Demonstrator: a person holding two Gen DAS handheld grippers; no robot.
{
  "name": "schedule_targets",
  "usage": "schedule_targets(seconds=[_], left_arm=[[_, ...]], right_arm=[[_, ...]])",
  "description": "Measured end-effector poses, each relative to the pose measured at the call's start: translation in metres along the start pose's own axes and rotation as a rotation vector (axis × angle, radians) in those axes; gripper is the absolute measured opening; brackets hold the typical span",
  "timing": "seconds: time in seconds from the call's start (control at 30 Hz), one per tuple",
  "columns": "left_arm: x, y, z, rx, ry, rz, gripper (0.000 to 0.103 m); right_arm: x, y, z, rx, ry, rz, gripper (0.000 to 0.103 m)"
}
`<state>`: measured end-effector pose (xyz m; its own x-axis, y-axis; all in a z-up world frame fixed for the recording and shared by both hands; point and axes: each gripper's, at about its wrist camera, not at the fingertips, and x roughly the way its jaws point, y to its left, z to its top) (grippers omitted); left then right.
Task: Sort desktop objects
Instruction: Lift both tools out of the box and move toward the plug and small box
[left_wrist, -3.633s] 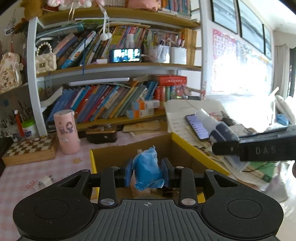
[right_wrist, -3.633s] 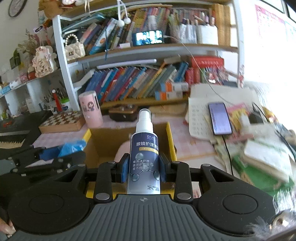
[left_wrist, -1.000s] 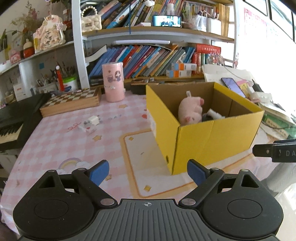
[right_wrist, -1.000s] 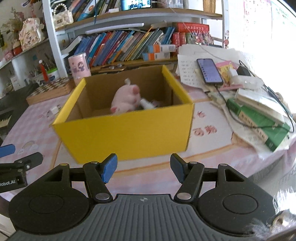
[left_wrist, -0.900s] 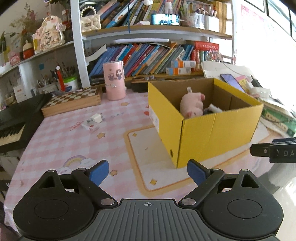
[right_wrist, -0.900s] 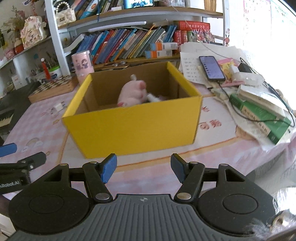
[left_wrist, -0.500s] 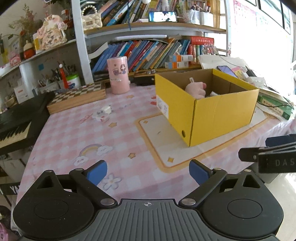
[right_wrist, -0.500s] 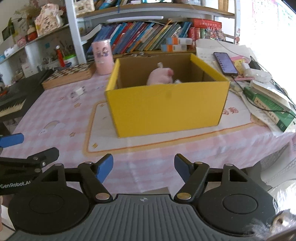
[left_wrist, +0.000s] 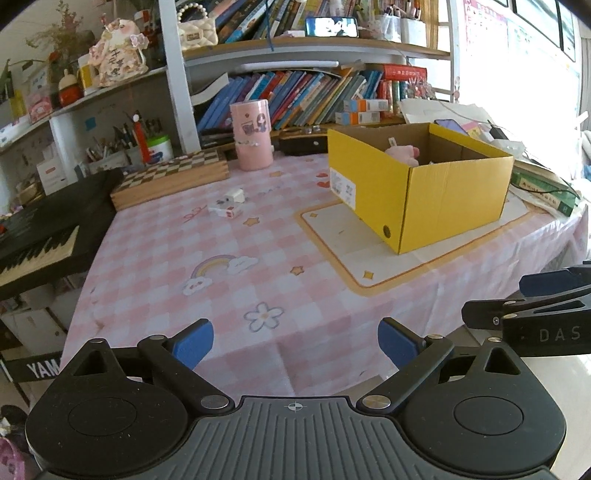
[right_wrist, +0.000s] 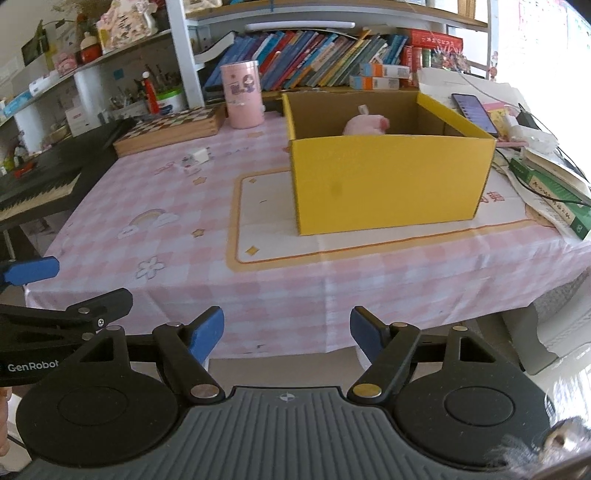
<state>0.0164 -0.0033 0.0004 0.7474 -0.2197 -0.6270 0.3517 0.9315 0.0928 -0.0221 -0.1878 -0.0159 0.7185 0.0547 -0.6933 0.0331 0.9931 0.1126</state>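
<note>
A yellow cardboard box (left_wrist: 454, 201) (right_wrist: 388, 181) stands on the pink checked tablecloth, with a pink plush pig (left_wrist: 402, 152) (right_wrist: 364, 124) inside; the other contents are hidden by its walls. My left gripper (left_wrist: 295, 341) is open and empty, held off the table's near edge. My right gripper (right_wrist: 287, 330) is open and empty, also back from the edge, in front of the box. Each gripper shows at the side of the other's view: the right one (left_wrist: 532, 299), the left one (right_wrist: 44, 288).
A small white charger and a little box (left_wrist: 227, 205) lie on the cloth to the left. A pink cylinder (left_wrist: 252, 134), a chessboard box (left_wrist: 170, 181) and bookshelves stand behind. A keyboard (left_wrist: 37, 240) is at left; books (right_wrist: 546, 184) and a phone (right_wrist: 472, 107) at right.
Both grippers have let go of their objects, a blue bundle and a spray bottle, over the box and opened. Since then they have drawn back from the box to beyond the table's near edge.
</note>
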Motion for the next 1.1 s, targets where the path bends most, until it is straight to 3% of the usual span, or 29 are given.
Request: schedule_targets(seconds=[1.1], left_arm=[[-0.029,0.085,-0.026,-0.123,-0.036,0.124,0.098]], right_arm=[[0.009,0.097,0.007,-0.168,-0.024,0.111,0.077]])
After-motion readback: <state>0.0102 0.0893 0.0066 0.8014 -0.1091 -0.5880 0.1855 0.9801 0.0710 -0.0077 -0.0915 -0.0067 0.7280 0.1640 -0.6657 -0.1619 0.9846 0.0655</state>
